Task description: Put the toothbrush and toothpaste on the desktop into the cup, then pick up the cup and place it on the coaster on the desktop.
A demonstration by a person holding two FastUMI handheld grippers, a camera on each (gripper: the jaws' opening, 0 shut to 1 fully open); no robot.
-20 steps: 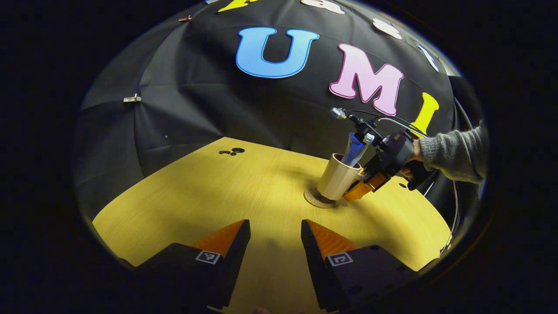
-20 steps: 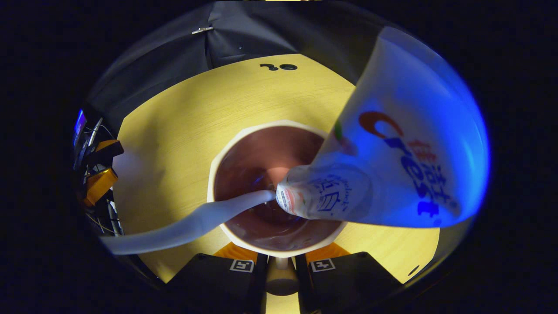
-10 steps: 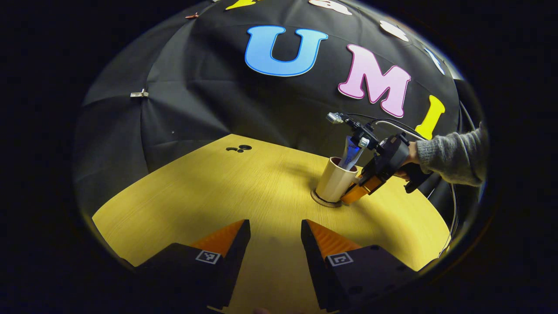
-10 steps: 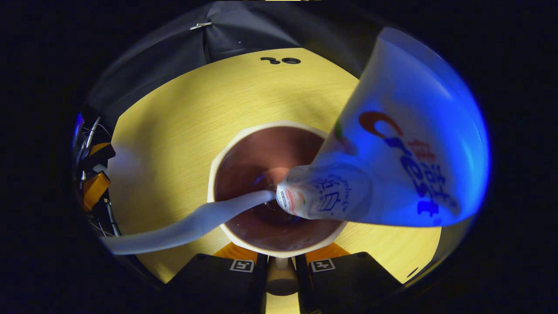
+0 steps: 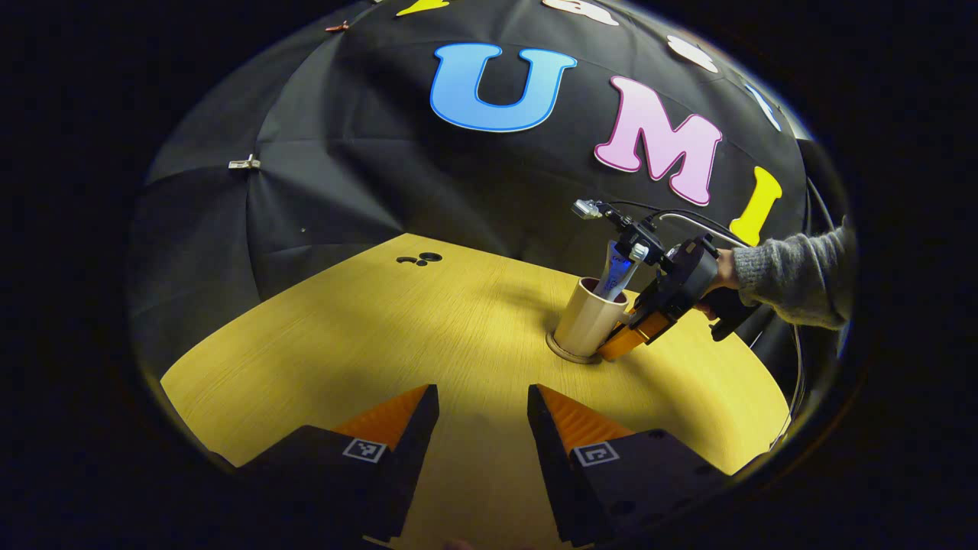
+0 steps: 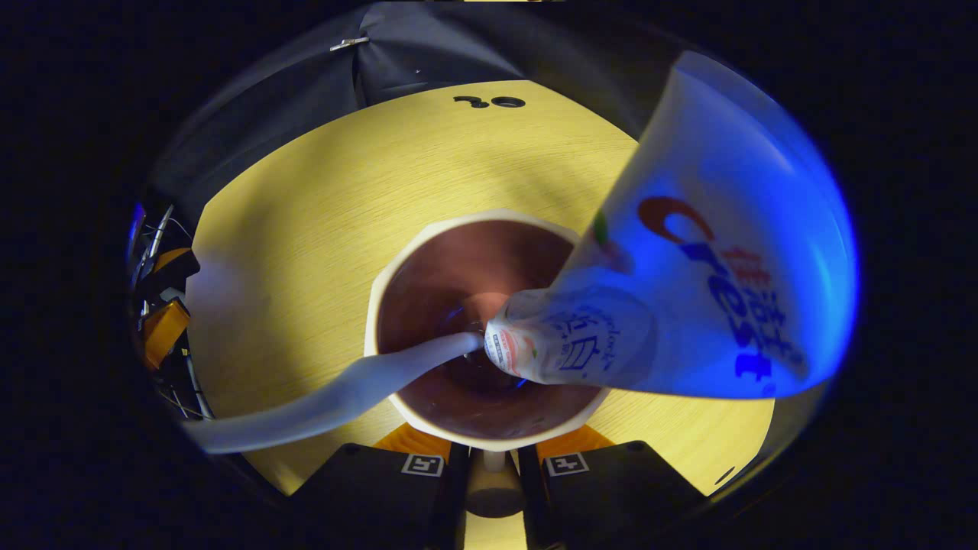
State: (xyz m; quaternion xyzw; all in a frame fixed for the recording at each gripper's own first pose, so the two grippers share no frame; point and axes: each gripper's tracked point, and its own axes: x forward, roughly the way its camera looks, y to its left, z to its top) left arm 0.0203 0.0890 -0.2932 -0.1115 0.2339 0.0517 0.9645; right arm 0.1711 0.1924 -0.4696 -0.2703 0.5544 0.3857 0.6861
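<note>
Standing upright on the coaster (image 5: 569, 354) at the far right of the surface (image 5: 428, 344), the cup (image 5: 587, 318) carries toothpaste (image 6: 688, 260) and toothbrush (image 6: 336, 397). Your right gripper (image 6: 493, 458) is closed on its handle, cup directly ahead. Your left gripper (image 5: 481, 416) waits open and empty, well apart at the near edge. Since a second ago the tilted cup has settled flat; releasing seems next.

Left gripper view looks across the desktop (image 5: 428, 336) from afar; right gripper view peers closely, perhaps straight down, into the shared cup (image 6: 474, 229).
</note>
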